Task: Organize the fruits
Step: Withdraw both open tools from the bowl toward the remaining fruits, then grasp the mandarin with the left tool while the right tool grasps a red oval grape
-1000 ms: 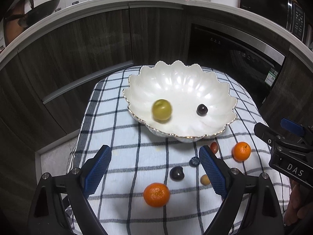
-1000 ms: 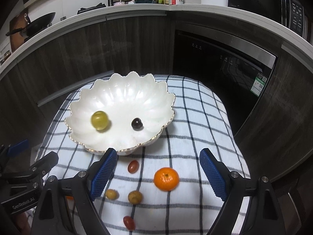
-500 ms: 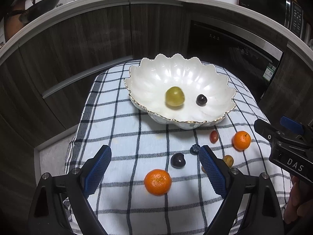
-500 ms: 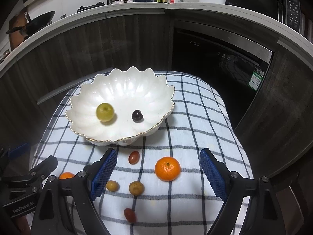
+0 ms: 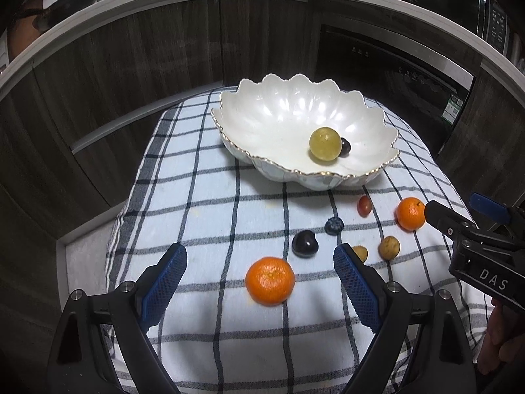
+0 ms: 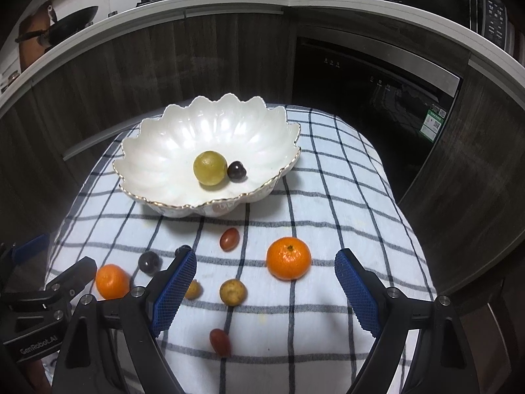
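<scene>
A white scalloped bowl (image 5: 262, 121) (image 6: 157, 151) stands on a checked cloth and holds a green fruit (image 5: 325, 146) (image 6: 210, 168) touching a dark cherry (image 5: 345, 147) (image 6: 236, 170). My left gripper (image 5: 261, 282) is open and empty, with an orange mandarin (image 5: 270, 280) (image 6: 112, 281) between its fingers. My right gripper (image 6: 265, 287) is open and empty, with a second mandarin (image 6: 288, 258) (image 5: 410, 214) and a brown fruit (image 6: 233, 292) (image 5: 388, 248) just ahead. A dark plum (image 5: 304, 243), a blueberry (image 5: 333, 226) and red tomatoes (image 6: 229, 239) (image 6: 220, 341) lie loose.
The cloth-covered table (image 5: 203, 216) is small, with drop-offs at its left, right and far edges. Dark kitchen cabinets (image 5: 131, 75) and an oven (image 6: 377, 98) stand behind it. The right gripper's body shows in the left wrist view (image 5: 475, 246).
The green fruit has rolled right across the bowl and now touches the cherry. Both grippers have drawn back from the bowl, so the bowl sits farther off and more loose fruit shows.
</scene>
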